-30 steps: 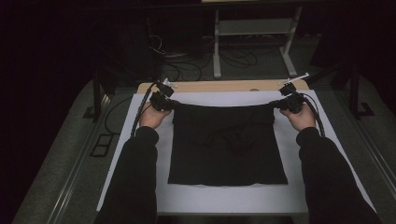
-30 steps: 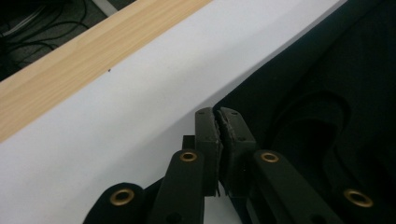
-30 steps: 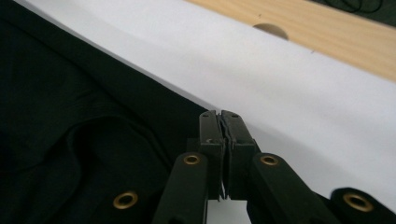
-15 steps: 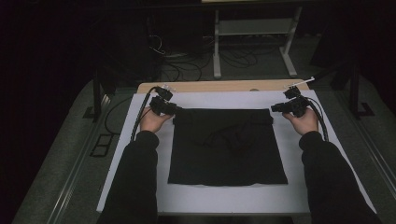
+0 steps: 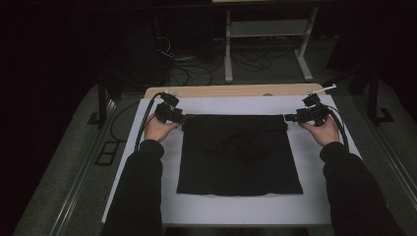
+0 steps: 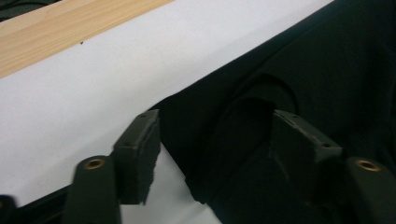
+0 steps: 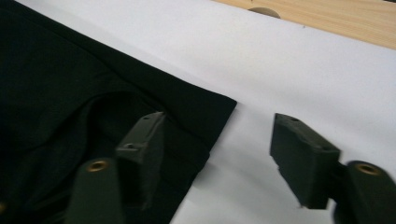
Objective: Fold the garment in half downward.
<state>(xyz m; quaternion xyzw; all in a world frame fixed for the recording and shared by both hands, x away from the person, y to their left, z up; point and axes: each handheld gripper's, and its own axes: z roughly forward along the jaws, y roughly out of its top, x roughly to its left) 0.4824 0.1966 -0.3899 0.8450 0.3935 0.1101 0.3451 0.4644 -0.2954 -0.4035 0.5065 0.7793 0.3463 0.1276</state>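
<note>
Black rectangular folded cloth (image 5: 240,153) lies flat mid-frame on the white table cover (image 5: 147,177). Left gripper (image 5: 178,118) and right gripper (image 5: 291,118), at its upper corners, have just been opening their jaws; nothing is pinched. Release looks complete; next, probably withdrawing or regripping for another fold.

Our left gripper (image 5: 181,118) and right gripper (image 5: 287,118) point inward, level; jaws just opened, standing apart; forearms stretched forward.

Dim, dark surroundings frame an evenly lit white sheet (image 5: 314,196); both gripper views are soft and slightly blurred.
</note>
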